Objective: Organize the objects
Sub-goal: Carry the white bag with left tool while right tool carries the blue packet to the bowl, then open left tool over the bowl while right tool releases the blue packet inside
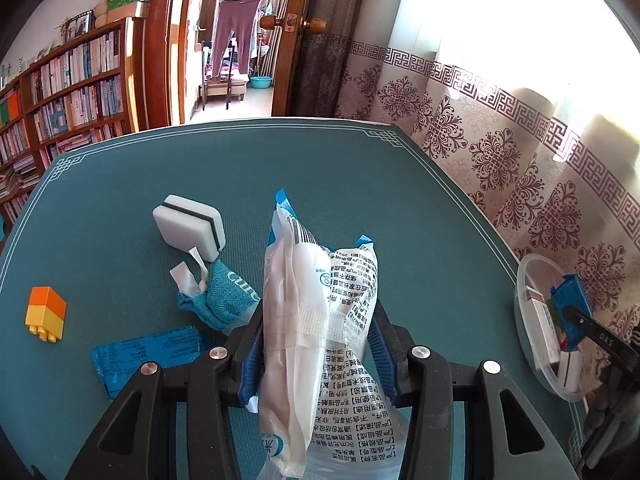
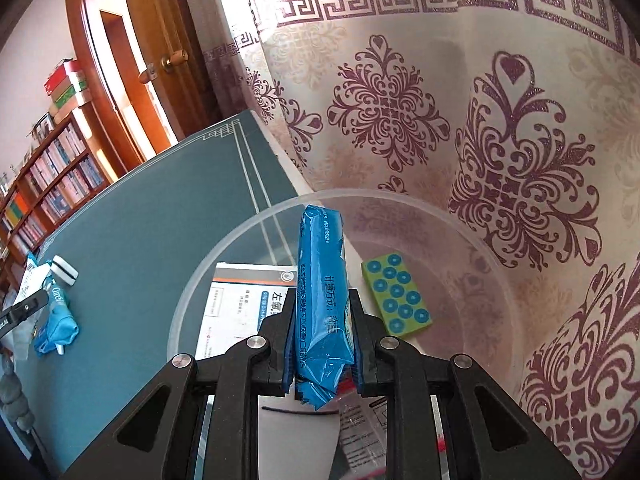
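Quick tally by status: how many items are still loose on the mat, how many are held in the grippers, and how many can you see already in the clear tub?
Loose on mat: 4 (white sponge, orange-yellow block, teal pouch, flat blue packet)
Held in grippers: 2 (white bag, blue pack)
Visible in clear tub: 2 (white box, green dotted card)
Total: 8

Blue packet (image 2: 322, 304) upright over clear tub (image 2: 188, 292) — white bag (image 1: 320, 320) upright.

Hand-held gripper (image 2: 322, 322) clamps blue packet (image 2: 323, 300) apparently above tub (image 2: 192, 304).
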### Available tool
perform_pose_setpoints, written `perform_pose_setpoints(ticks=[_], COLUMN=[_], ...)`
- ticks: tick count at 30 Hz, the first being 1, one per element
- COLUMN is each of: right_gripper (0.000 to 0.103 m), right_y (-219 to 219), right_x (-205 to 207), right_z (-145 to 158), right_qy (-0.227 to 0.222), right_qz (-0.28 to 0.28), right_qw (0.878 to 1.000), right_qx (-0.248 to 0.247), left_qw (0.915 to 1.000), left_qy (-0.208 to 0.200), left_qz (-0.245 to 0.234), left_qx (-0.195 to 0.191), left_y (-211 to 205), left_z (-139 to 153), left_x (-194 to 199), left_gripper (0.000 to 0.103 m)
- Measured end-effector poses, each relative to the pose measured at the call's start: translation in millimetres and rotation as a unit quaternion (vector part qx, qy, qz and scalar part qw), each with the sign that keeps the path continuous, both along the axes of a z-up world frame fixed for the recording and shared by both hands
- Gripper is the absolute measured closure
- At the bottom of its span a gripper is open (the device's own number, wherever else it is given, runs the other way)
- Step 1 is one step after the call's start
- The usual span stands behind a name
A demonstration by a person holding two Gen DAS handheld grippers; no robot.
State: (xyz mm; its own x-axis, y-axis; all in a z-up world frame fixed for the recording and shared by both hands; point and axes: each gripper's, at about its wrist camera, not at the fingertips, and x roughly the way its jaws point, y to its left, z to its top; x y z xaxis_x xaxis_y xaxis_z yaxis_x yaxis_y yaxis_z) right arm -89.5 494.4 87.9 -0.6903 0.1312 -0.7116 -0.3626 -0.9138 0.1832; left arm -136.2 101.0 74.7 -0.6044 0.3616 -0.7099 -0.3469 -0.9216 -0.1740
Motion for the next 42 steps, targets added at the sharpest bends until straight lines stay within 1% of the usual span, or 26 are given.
perform_pose_setpoints(ticks=[6, 15, 18, 21, 26, 31, 34, 38, 42], right_gripper=[0.077, 0.077, 0.077, 0.077, 0.077, 0.077, 0.076, 0.075, 0.074], right_y=[3.2, 4.3, 2.2, -5.4, -24.1, -33.1, -33.1, -33.0, -29.4], right_x=[-0.4, 15.4, 21.4, 27.8, 43.1, 63.6, 72.9, 83.9, 88.5], right_z=[1.6, 4.6, 8.6, 14.5, 21.4, 20.7, 20.0, 20.4, 18.1], right_qy=[0.009, 0.008, 0.018, 0.029, 0.047, 0.059, 0.064, 0.072, 0.080], right_qz=[-0.006, -0.026, -0.022, -0.011, 0.022, 0.047, 0.055, 0.064, 0.065], right_qw=[1.000, 0.998, 0.997, 0.994, 0.988, 0.988, 0.988, 0.987, 0.988], right_qx=[0.000, 0.065, 0.078, 0.103, 0.143, 0.137, 0.126, 0.125, 0.117], left_qw=[0.9999, 0.9994, 0.9989, 0.9980, 0.9955, 0.9915, 0.9888, 0.9852, 0.9817], left_qy=[-0.010, -0.012, -0.011, -0.008, -0.005, -0.008, -0.012, -0.013, -0.012], left_qz=[-0.007, -0.031, -0.044, -0.060, -0.092, -0.126, -0.146, -0.168, -0.186], left_qx=[0.002, -0.006, -0.009, -0.015, -0.024, -0.030, -0.029, -0.030, -0.038], left_y=[6.6, 32.6, 45.5, 60.3, 89.5, 123.2, 143.6, 169.6, 195.0], left_z=[-2.9, -2.4, -1.0, 0.1, 1.4, 0.6, 0.3, 2.1, 1.1], left_x=[3.8, 14.5, 20.3, 27.6, 40.6, 50.9, 56.0, 63.3, 68.7], left_gripper=[0.054, 0.054, 0.054, 0.054, 0.054, 0.054, 0.054, 0.054, 0.054])
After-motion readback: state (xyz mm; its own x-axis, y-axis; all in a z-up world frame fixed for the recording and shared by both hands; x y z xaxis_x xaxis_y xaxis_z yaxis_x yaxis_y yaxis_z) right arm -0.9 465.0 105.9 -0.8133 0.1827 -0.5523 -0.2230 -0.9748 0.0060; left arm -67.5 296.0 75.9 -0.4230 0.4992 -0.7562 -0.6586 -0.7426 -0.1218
